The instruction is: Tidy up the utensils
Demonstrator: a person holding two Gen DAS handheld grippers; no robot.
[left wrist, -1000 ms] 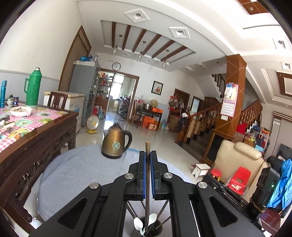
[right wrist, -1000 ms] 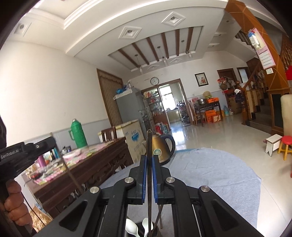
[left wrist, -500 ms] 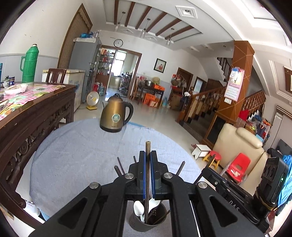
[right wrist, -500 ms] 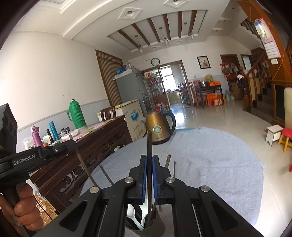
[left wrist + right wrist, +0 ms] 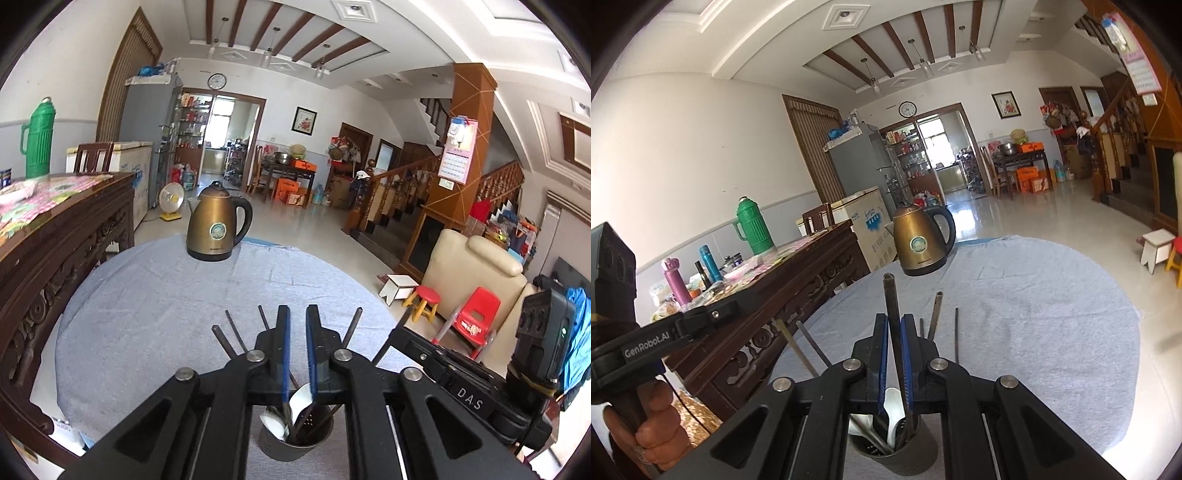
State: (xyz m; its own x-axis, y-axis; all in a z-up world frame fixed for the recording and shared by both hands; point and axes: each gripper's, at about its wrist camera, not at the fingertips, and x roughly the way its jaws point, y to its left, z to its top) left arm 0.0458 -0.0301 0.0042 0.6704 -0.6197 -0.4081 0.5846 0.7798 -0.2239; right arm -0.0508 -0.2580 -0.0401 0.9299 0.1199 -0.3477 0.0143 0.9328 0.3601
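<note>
The utensil holder [image 5: 295,437] stands on the near part of the round counter [image 5: 147,295], directly below the left tongs [image 5: 296,350] and right tongs [image 5: 894,354]. Chopsticks [image 5: 236,336] and spoons [image 5: 301,400] stand in it. The kettle [image 5: 218,229] sits at the far edge. A sideboard [image 5: 55,236] stands left of the counter.

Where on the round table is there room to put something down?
The grey cloth is bare between the kettle and the utensil holder, and along its right side. It's crowded at the holder, stuffed with spoons and chopsticks.
</note>
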